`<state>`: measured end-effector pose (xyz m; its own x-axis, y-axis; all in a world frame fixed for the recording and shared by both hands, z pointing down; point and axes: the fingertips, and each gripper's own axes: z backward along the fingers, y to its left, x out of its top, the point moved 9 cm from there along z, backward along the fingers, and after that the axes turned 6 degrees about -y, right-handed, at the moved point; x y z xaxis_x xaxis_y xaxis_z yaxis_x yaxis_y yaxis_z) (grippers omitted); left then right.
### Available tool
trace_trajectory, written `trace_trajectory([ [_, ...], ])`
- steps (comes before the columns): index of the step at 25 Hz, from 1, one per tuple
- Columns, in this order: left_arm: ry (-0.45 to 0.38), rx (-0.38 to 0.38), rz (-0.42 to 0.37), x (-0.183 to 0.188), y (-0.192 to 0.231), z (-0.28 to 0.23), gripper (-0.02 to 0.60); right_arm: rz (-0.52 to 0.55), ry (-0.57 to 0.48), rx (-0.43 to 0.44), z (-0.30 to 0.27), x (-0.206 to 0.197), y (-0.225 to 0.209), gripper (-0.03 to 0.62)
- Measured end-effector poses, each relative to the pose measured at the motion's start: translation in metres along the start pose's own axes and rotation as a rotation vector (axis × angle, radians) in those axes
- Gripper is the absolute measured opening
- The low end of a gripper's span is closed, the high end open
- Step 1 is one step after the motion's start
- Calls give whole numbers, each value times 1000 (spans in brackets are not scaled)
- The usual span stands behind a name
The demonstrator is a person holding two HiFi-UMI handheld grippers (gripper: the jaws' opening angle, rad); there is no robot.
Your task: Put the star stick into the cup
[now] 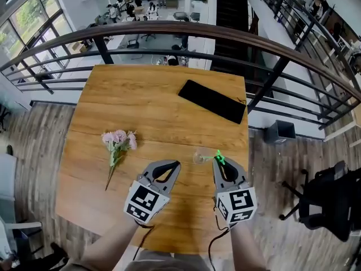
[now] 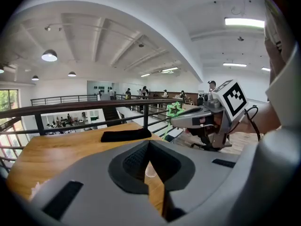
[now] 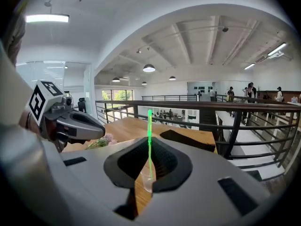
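Observation:
A thin green star stick point(image 3: 149, 140) stands upright between the jaws of my right gripper point(image 3: 149, 147), which is shut on it. Its star end point(image 2: 175, 109) shows above that gripper's tip point(image 2: 181, 120). The clear cup point(image 1: 198, 158) sits on the wooden table point(image 1: 146, 106), just left of my right gripper point(image 1: 218, 161). The stick's lower end hangs by the cup point(image 3: 146, 180); whether it is inside the rim I cannot tell. My left gripper point(image 1: 175, 164) is shut with nothing in it, left of the cup point(image 2: 150, 170).
A bunch of pink flowers point(image 1: 117, 143) lies at the table's left. A flat black slab point(image 1: 212, 101) lies at the back right. A metal railing point(image 1: 186, 31) runs behind the table, and a black office chair point(image 1: 324, 199) stands on the right.

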<state>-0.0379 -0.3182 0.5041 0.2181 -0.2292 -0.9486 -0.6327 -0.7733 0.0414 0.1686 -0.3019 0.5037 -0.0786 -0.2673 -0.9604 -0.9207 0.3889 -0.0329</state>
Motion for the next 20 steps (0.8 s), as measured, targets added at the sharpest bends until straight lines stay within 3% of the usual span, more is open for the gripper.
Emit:
trace_trajectory([
  [7,44,13,82,-22,11,-5,15,-23,57,6,-20,-29,-1,40],
  [13,33,28,111,-24,15,-4,15,-23,60,-8,-23,-31,-5,45],
  [15,27,30,106,-20,13,-2,15,-16,63,1,-23,-26,-5,197],
  [16,23,31,101,-17,11,-2,15,-13,60,8,-22,-23,-5,235],
  [20,1,43,85,-4,6,5,15,25,35,25,-13,-6,-3,286],
])
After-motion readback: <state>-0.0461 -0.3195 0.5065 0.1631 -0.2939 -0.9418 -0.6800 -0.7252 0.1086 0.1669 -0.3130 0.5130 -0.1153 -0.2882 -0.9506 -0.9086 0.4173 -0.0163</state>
